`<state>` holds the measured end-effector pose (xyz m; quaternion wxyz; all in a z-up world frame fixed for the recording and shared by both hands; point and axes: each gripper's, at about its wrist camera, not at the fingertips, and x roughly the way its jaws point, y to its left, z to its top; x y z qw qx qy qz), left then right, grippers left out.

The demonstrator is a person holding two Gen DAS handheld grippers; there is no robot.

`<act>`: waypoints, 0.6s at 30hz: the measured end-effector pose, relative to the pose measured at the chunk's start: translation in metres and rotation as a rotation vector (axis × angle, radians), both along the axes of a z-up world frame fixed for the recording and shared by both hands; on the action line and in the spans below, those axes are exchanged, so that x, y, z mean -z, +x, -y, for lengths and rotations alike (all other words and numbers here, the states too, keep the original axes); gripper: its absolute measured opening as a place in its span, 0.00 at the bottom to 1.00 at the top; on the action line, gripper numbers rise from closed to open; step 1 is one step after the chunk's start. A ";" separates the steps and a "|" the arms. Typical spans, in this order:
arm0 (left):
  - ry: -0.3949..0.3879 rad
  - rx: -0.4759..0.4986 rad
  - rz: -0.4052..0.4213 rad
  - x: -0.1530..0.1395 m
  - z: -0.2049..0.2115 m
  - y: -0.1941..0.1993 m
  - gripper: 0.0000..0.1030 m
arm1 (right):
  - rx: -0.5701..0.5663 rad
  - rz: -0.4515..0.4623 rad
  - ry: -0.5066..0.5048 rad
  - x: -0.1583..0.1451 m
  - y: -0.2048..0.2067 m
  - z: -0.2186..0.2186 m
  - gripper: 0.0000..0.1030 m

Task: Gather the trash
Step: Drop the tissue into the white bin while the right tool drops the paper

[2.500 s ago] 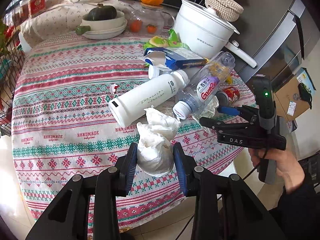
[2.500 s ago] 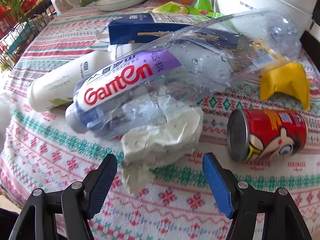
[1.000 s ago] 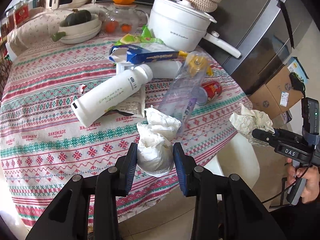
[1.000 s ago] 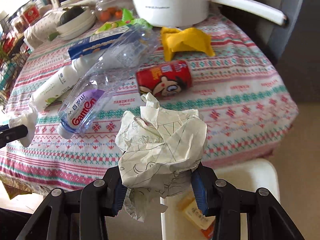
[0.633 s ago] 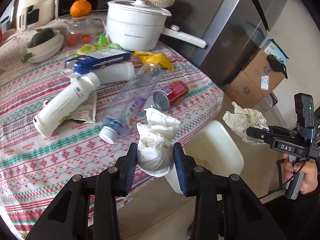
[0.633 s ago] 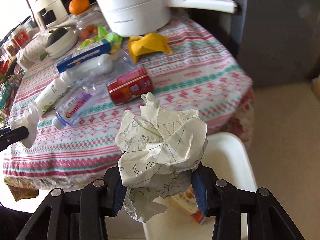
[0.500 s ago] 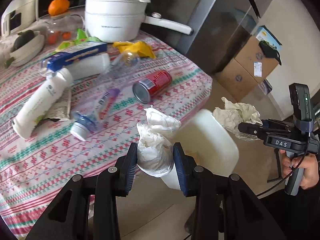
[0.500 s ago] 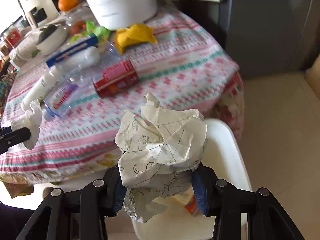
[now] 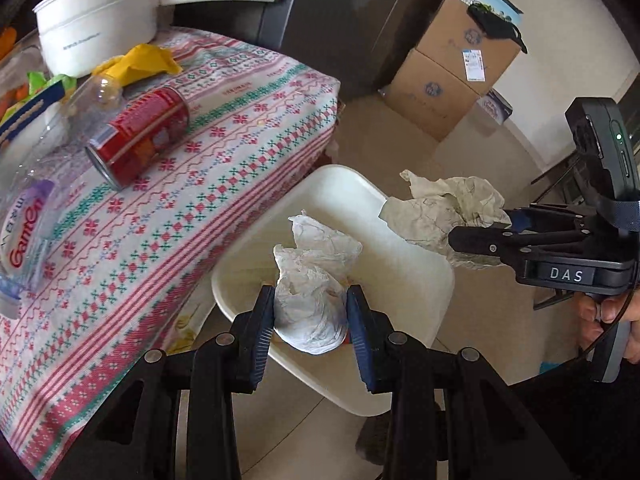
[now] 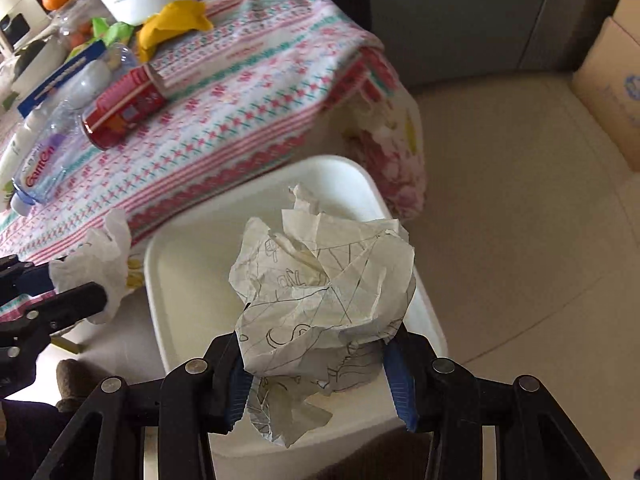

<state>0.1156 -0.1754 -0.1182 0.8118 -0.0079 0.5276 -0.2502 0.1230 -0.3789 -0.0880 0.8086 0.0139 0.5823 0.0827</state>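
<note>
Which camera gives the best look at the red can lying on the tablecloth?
The left wrist view. There the red can lies close and sharp, its open metal end and label plain to see. In the right wrist view the same can is farther off, smaller and somewhat blurred, beside the clear water bottle.

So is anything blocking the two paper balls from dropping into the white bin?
Nothing visible does. The white tissue wad in the left gripper and the crumpled drawing paper in the right gripper both hang above the open white bin.
</note>
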 end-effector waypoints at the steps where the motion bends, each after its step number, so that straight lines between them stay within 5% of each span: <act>1: 0.009 0.006 0.003 0.004 0.004 0.001 0.37 | 0.004 -0.006 -0.001 0.002 0.000 0.003 0.49; 18: 0.103 -0.031 0.071 -0.002 -0.003 0.003 0.70 | 0.006 -0.025 -0.013 0.007 -0.002 0.010 0.49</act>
